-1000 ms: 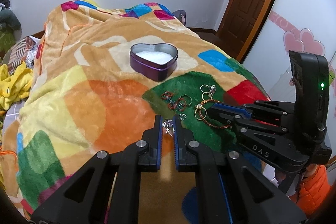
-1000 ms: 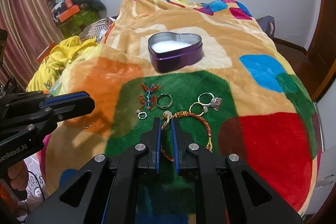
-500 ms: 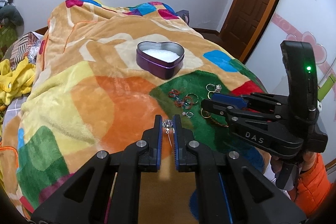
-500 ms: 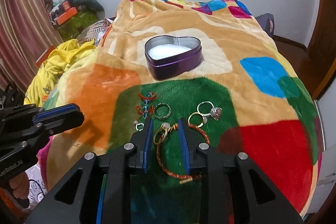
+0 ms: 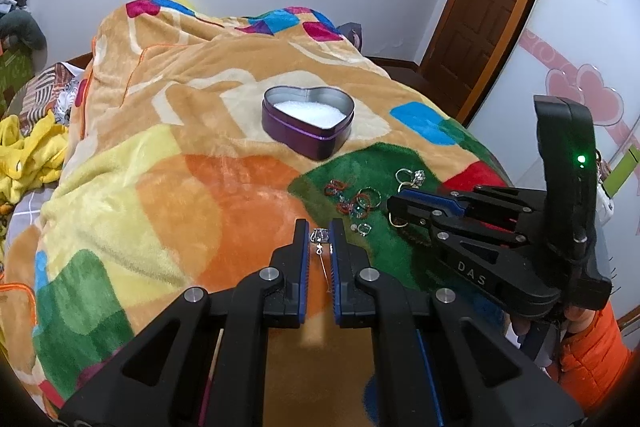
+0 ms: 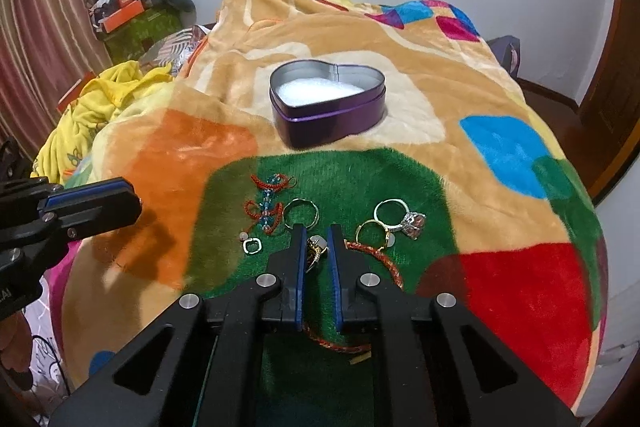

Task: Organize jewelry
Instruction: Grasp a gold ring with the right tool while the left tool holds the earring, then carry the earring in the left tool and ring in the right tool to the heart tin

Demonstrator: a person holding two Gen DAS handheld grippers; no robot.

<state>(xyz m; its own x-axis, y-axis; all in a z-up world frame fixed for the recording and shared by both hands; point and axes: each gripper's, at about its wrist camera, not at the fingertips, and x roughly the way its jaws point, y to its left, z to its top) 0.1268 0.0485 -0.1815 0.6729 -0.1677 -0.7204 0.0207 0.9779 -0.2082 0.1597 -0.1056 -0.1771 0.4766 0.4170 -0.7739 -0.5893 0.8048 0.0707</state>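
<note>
Rings [image 6: 387, 223], red bracelet [image 6: 376, 259] on green patch near purple heart tin [image 6: 328, 109]

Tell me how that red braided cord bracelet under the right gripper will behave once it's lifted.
The red braided cord bracelet lies in a loose curve on the blanket, so it will probably droop and swing. It looks thin, so likely light. The right gripper is shut on its gold clasp end, which is small and may slip.
</note>
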